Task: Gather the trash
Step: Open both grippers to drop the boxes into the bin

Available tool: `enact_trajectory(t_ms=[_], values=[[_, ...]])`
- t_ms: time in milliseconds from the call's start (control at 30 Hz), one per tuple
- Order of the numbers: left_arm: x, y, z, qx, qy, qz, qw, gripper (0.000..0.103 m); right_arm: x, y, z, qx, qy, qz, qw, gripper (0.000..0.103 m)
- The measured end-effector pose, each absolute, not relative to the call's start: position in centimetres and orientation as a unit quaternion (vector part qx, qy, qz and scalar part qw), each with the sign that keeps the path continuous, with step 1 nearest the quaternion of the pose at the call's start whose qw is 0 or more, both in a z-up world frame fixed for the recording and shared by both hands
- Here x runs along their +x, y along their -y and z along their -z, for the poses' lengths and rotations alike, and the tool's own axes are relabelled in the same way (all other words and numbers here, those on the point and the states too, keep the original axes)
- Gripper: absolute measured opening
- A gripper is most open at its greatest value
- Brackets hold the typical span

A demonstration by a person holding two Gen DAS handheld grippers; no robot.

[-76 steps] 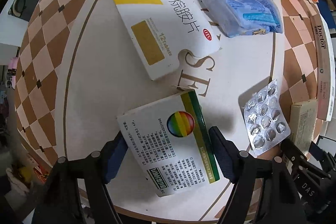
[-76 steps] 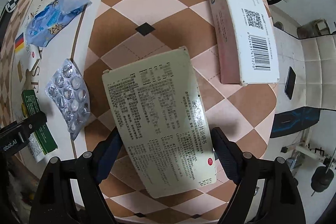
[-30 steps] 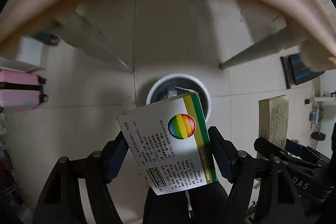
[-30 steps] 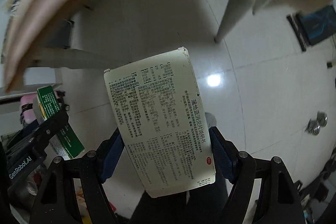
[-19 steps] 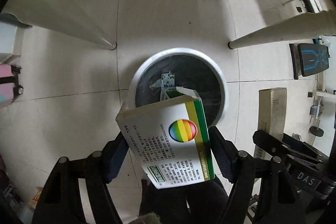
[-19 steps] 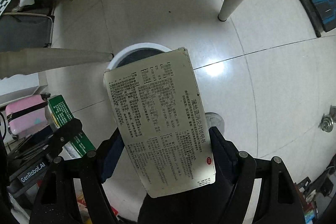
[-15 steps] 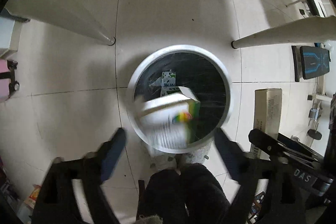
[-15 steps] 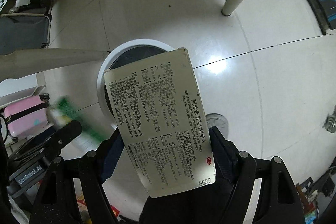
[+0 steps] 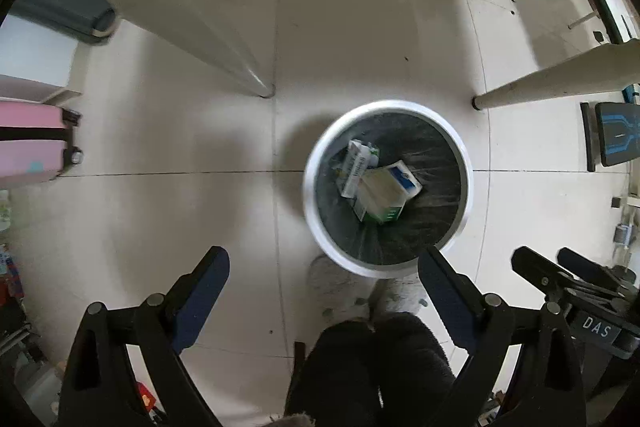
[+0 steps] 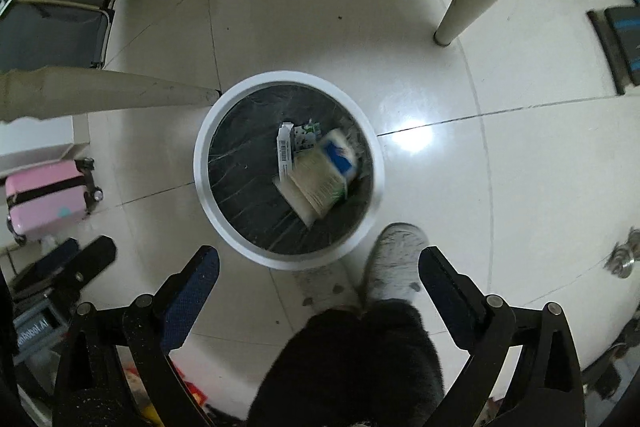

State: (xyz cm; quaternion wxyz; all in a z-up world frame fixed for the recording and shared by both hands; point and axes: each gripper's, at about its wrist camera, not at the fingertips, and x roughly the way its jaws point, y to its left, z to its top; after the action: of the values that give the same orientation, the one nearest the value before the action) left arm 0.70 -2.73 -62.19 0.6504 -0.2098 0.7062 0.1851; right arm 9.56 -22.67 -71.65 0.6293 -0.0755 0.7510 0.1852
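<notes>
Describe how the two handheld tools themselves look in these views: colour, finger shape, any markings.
Both match: the left tool and right tool have black angular frames with silver bolt heads and dark blue finger pads. The right tool's body carries a plate reading "DAS". No cables or sleeves are visible.

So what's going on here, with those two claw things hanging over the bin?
A person is clearing trash with a hand-held gripper in each hand. Both the left gripper and the right gripper hang open and empty above a round white bin with a black liner, standing on the tiled floor. Several flattened medicine boxes lie inside it. The person's slippered foot is right beside the bin.
</notes>
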Motion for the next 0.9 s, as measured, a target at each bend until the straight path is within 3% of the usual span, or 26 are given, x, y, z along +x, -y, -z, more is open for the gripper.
enact_trajectory(t_ms=[267, 500, 667, 900], values=[[-1.2, 3.6, 52.4, -0.177, -0.686, -0.205, 0.675, 0.096, 8.1, 22.9, 61.9, -0.122, -0.719, -0.185, 0.659, 0.101], [-1.8, 3.7, 41.1, -0.177, -0.649, -0.204, 0.711, 0.096, 6.6, 23.0, 48.7, -0.127, -0.689, -0.196, 0.686, 0.101], [0.0, 2.9, 33.7, -0.177, -0.615, -0.204, 0.741, 0.096, 7.7, 23.5, 39.2, -0.102, -0.660, -0.197, 0.717, 0.101], [6.4, 0.3, 27.3, -0.176, -0.573, -0.218, 0.770, 0.096, 13.9, 22.7, 28.6, -0.066, -0.610, -0.198, 0.764, 0.101]])
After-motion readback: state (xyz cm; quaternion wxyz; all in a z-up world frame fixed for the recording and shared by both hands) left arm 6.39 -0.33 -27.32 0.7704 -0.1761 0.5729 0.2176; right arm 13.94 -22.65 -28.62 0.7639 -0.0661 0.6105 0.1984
